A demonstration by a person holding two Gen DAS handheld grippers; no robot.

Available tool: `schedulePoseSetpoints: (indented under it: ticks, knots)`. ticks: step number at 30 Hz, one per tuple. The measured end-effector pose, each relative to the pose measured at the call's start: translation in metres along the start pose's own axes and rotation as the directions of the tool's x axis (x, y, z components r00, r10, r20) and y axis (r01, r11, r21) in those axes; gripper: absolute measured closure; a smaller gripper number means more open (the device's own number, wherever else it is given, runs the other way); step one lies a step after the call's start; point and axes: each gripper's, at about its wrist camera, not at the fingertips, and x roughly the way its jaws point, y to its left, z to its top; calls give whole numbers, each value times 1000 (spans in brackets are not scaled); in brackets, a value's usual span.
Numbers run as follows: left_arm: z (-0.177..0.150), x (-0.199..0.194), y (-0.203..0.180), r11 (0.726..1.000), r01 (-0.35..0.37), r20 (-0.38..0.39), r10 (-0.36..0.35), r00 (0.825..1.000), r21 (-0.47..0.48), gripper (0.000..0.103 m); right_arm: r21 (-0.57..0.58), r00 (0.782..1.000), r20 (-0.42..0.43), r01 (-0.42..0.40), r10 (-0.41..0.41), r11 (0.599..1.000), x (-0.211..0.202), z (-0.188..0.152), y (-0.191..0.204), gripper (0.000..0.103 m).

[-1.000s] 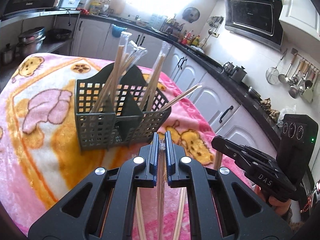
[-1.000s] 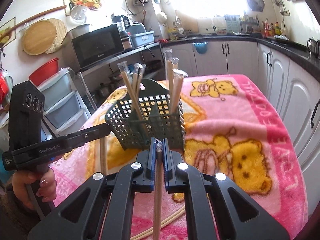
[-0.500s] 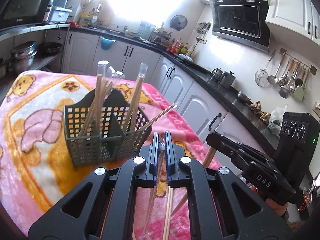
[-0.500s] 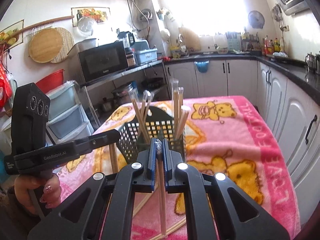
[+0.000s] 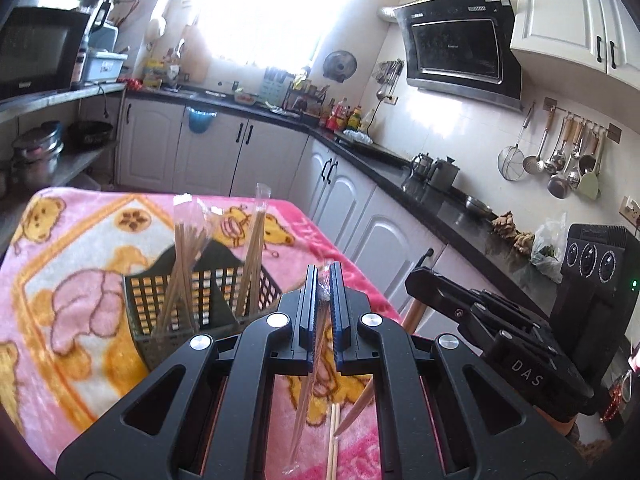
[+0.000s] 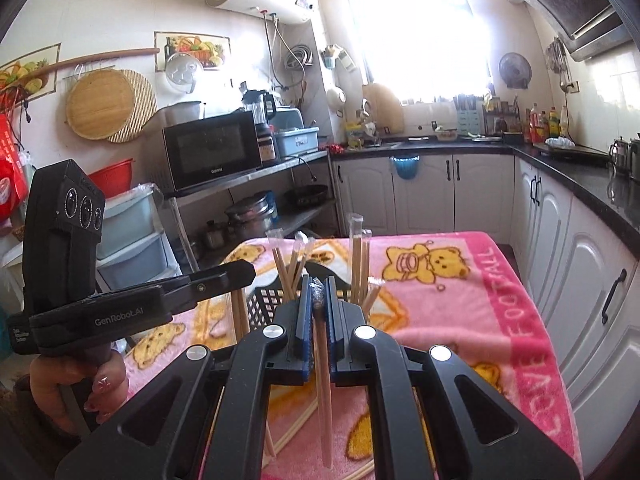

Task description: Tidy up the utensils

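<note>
basket: a dark slotted utensil basket [image 5: 208, 304] stands upright on the pink bear-print blanket [image 5: 60, 264] that covers the surface; a divider splits it into compartments.
basket contents: wrapped chopsticks [image 5: 188, 272] lean in the left compartment and another wrapped bundle [image 5: 254, 256] in the right, all near upright, tips up, clear sleeves poking above the rim.
left claw: the left claw [image 5: 325, 300] is clenched on a wrapped pair of chopsticks [image 5: 308, 384], pinched at its top end.
left pair axis: long axis near vertical, hanging down below the jaws toward the blanket, slightly tilted, clear of the basket and nearer the camera than it.
right claw: the right claw [image 6: 319, 300] is clenched on another pair of chopsticks [image 6: 323, 384], gripped at the crinkled wrapper top.
right pair axis: near vertical too, lower end pointing down at the blanket, just in front of the basket.
loose pieces: more chopsticks [image 5: 334, 440] lie flat on the blanket below the claws.
hand: a hand [image 6: 76, 388] grips the left handle.
</note>
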Motion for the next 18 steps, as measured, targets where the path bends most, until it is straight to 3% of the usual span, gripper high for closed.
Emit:
schedulePoseSetpoints:
  ticks: [8,18]
  knots:
    - [30,-15,5,1000,-20,83,18,996,16,100,-16,999,40,-7,8,1000,2,21,7,97]
    - [69,-33,12,997,-75,193,68,979,33,100,-57,993,114,-28,34,998,3,56,22,97]
